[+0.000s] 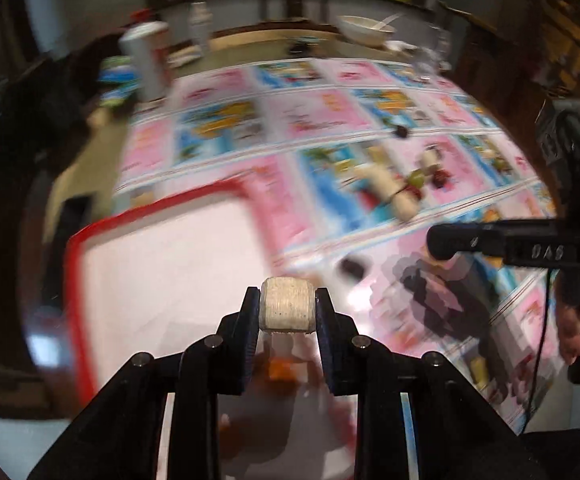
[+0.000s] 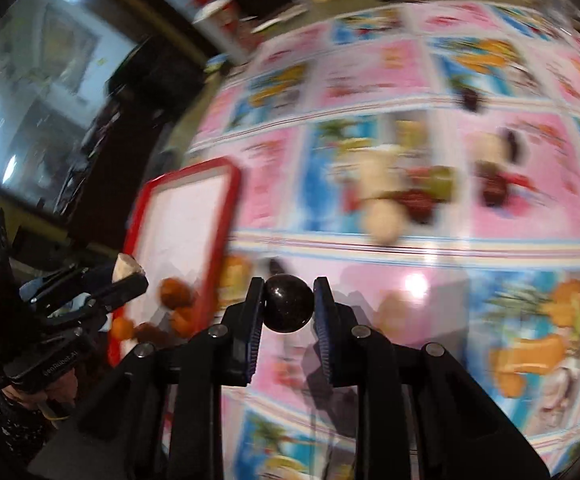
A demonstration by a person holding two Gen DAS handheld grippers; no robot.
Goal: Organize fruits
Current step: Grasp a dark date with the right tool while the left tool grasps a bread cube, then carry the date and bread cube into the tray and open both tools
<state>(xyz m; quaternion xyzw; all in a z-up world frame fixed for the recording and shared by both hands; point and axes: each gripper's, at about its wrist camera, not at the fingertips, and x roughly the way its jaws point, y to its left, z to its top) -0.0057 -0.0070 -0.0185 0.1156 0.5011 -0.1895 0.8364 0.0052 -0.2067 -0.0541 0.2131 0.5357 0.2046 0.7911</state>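
In the left wrist view, the black two-finger left gripper (image 1: 288, 312) is clenched on a pale beige, cylinder-shaped chunk of fruit (image 1: 288, 309), held above the near end of a white tray with a red rim (image 1: 75, 264). Blurred orange pieces (image 1: 280, 370) lie in the tray just under the fingers. The tray rests on a glossy tablecloth printed with pink and blue cartoon panels (image 1: 322, 116), where a loose cluster of pale, green and dark red fruit (image 1: 404, 186) sits well apart from the tray. The right gripper (image 1: 442, 242) enters from the right edge; this view does not show its grip. In the right wrist view, the right gripper (image 2: 289, 308) grasps a shiny, dark, round fruit (image 2: 289, 307) between its blue-padded fingers (image 2: 255, 320), above the tablecloth (image 2: 530, 208) and just right of the tray (image 2: 226, 200). The left gripper (image 2: 128, 278) holds the pale chunk (image 2: 126, 266) over the tray's near end, beside the orange pieces (image 2: 176, 292).
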